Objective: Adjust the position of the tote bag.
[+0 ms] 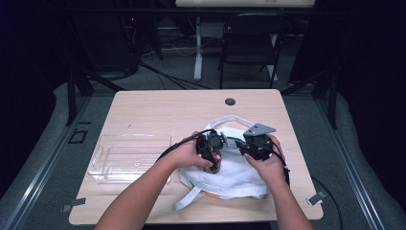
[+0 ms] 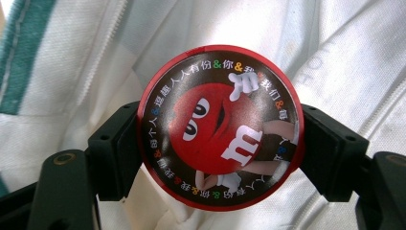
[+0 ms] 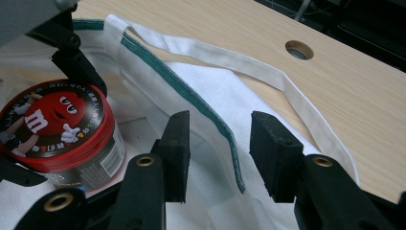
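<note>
My left gripper is clamped on the red candy tin, lid facing up, held over the white cloth bag at the surface's 5 o'clock corner. My right gripper stands wide, straddling the bag's green-trimmed rim without pressing it. A clear plastic tray lies at 9 o'clock; open wood toward 12.

Open jaws astride bag rim
</note>
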